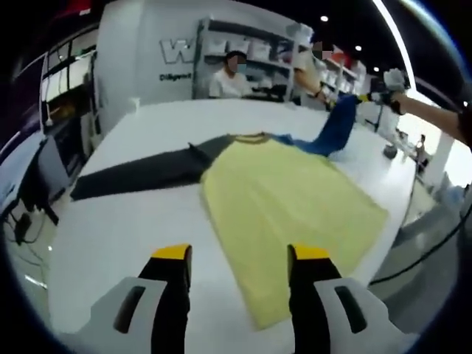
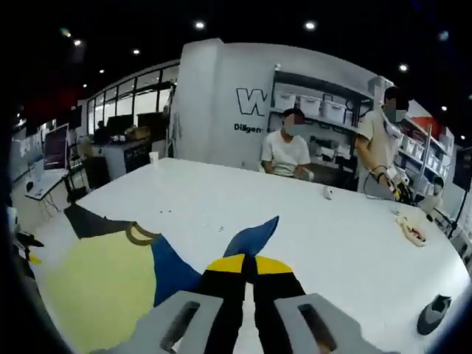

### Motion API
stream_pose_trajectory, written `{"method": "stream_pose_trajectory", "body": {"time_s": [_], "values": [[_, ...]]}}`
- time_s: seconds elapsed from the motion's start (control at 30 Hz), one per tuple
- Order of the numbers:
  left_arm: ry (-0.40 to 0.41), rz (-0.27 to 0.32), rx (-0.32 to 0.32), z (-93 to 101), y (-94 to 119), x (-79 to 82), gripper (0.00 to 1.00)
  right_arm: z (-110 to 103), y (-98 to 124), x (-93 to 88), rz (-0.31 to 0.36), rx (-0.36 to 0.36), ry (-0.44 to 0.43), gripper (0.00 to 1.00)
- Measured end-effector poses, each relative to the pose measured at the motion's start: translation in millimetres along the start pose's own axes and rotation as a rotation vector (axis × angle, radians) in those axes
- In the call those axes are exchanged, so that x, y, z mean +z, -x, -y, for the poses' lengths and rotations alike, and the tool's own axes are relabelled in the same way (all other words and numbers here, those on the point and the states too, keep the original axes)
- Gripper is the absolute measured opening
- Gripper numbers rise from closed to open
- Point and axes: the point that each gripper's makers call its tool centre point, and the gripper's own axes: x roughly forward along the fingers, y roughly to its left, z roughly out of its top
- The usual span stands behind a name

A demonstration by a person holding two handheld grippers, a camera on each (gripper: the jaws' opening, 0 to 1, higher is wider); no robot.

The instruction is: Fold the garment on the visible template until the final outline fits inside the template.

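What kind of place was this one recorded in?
Probably an office or lab workspace: a large white table, shelving with storage bins against a lettered wall, and monitors on side desks.

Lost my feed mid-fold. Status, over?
Left claw open above shirt hem. Right claw shut on blue sleeve, lifted. Dark sleeve spread flat. Table unobstructed.

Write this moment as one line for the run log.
shirt: flat on white table, unfolded | left tongs: open, empty | right tongs: shut on blue sleeve, lifted | template: not seen
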Motion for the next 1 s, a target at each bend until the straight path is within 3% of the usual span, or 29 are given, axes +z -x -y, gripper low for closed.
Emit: {"method": "stream_pose_trajectory", "body": {"time_s": [0.1, 0.17, 0.23, 0.4, 0.43, 0.5, 0.73, 0.8, 0.9, 0.97, 1.0], "values": [[0.033, -0.007, 0.004, -0.2, 0.3, -5.1, 0.47, 11.8, -6.6, -3.5, -0.022, -0.016, -0.018, 0.0], [-0.025, -0.07, 0.03, -4.2, 0.6, -19.5, 0.47, 26.0, -19.0, -12.2, -0.067, -0.061, -0.052, 0.0], [-0.016, -0.069, 0.026, -6.1, 0.5, -21.3, 0.47, 34.3, -25.6, -13.2, -0.073, -0.072, -0.048, 0.0], [0.008, -0.066, 0.03, -8.9, 0.1, -21.8, 0.47, 38.9, -33.7, -12.9, -0.082, -0.076, -0.066, 0.0], [0.015, -0.069, 0.032, -10.0, -1.2, -22.1, 0.47, 29.5, -27.9, -8.0, -0.092, -0.071, -0.071, 0.0], [0.015, -0.08, 0.03, -11.4, -2.3, -24.3, 0.47, 39.2, -41.2, -23.4, -0.125, -0.079, -0.109, 0.0], [0.027, -0.085, 0.029, -11.0, -0.5, -24.8, 0.47, 45.1, -53.6, -30.7, -0.133, -0.098, -0.082, 0.0], [0.023, -0.079, 0.017, -8.3, 1.2, -26.4, 0.47, 48.4, -55.9, -34.7, -0.138, -0.103, -0.119, 0.0], [0.026, -0.099, 0.003, -3.1, 2.4, -30.5, 0.47, 42.2, -55.9, -34.8, -0.139, -0.103, -0.098, 0.0], [0.037, -0.105, 0.001, -1.8, 2.0, -31.2, 0.46, 49.6, -57.9, -31.3, -0.155, -0.118, -0.044, 0.0], [0.034, -0.122, 0.002, -1.1, -0.8, -32.8, 0.46, 38.6, -52.7, -28.0, -0.181, -0.103, -0.014, 0.0]]}}
